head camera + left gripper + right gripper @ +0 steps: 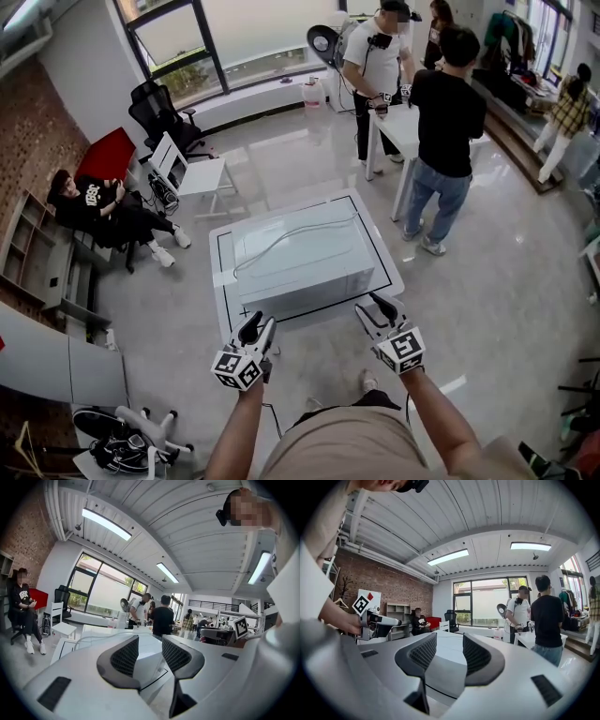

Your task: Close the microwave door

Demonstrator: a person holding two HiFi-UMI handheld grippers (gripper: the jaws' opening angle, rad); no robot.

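Microwave point(302, 258), white and box-shaped, is seen at frame centre on the white, black-lined surface point(380, 248), its door face turned toward the lower edge and seemingly flush. The left gripper point(261, 323) and right gripper point(372, 307) are held just below, jaws apart and empty. Any remaining gap is best closed by a flat push near the door's free edge.
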